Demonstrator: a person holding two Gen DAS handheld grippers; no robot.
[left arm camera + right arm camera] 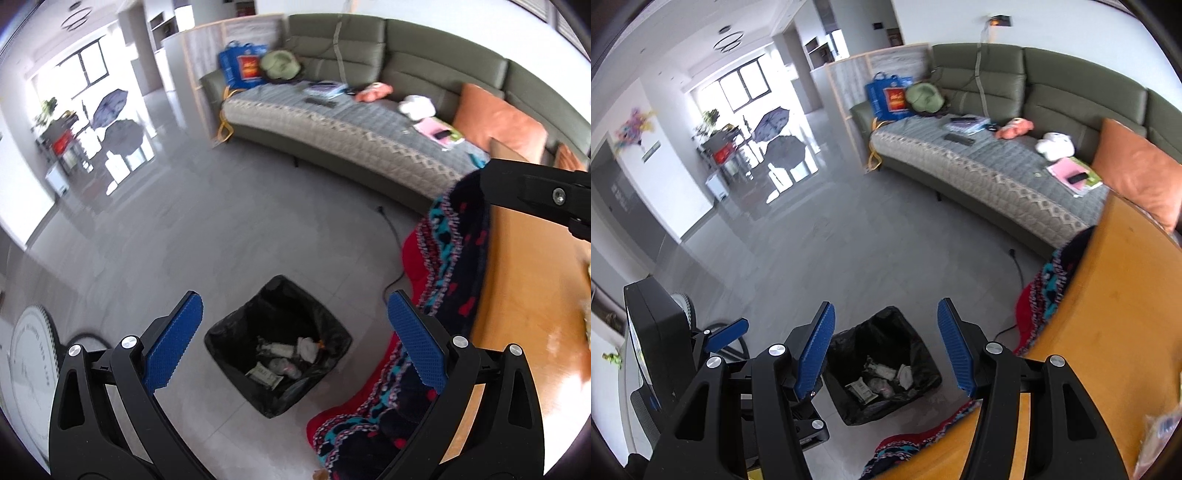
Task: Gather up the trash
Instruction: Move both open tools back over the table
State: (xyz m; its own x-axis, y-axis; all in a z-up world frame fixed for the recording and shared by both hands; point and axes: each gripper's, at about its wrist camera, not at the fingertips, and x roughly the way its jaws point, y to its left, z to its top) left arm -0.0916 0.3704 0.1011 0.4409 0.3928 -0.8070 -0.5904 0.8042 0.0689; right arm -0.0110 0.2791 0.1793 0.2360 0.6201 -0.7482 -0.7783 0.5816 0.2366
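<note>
I hold both tools above the floor, looking down at the trash bin (277, 345). My left gripper (294, 347) has its blue pads (173, 350) spread wide apart with nothing between them, and the bin shows in the gap. My right gripper (886, 354) is likewise spread, nothing held, its blue fingers (816, 350) framing the same bin (882, 365) from a slightly different angle.

The bin is square, lined with a black bag, and stands on the grey tiled floor (184, 240) just beside the edge of the wooden tabletop (524, 295). Inside it lie several pieces of trash (284, 363): crumpled white wrappers and a flat printed packet, all resting at the bottom.

A patterned blanket (454, 258) in dark blue, red and teal hangs over the tabletop's edge and pools on the floor near the bin, not touching it as far as I can tell. In the right wrist view, something crinkly and pale (1160, 435) sits on the tabletop at the far right border; it is too blurred to name.

Across the floor stands a green sofa (369, 48) with a grey quilted cover (332, 125), an orange cushion (498, 118), and a blue shopping bag (242, 64) at its left end. In the left wrist view my right tool's black arm (535, 195) crosses the upper right, above the tabletop.
</note>
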